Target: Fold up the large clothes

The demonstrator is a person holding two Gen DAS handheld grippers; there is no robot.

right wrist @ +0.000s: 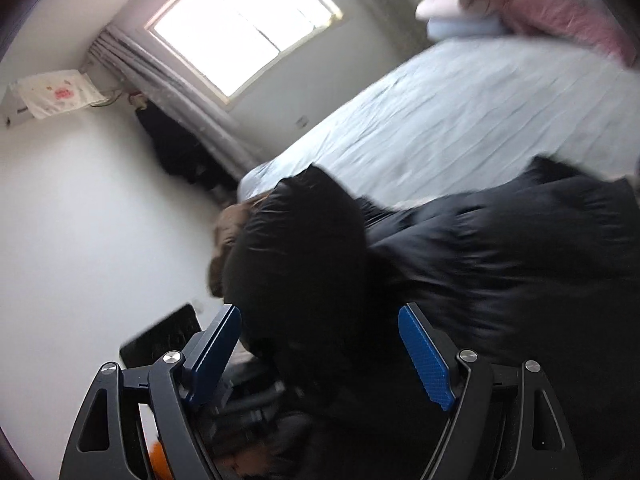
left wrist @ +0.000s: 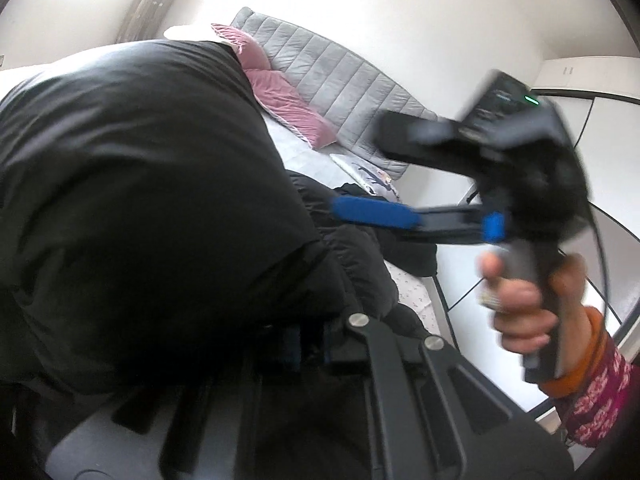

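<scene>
the left wrist view alone shows the right gripper [left wrist: 360, 168] from the side, at the right of the frame, its blue-padded fingers [left wrist: 376, 212] spread wide with nothing between them, and the person's hand [left wrist: 524, 300] around its handle above a patterned sleeve [left wrist: 596, 400]; it also shows a grey quilted headboard [left wrist: 340, 80] and pink pillows [left wrist: 280, 92] at upper centre. the right wrist view alone shows a bright window [right wrist: 240, 28] at upper left, a grey curtain [right wrist: 168, 84] beside it and the pale bed sheet [right wrist: 460, 120] at upper right. the black padded jacket [left wrist: 140, 180] fills the left of the left view, bunched right over the left gripper [left wrist: 308, 348], whose jaws are pressed together on its fabric. in the right view the jacket [right wrist: 500, 248] lies on the bed just ahead of the spread pads [right wrist: 424, 364], a rounded fold [right wrist: 296, 248] rising between them
</scene>
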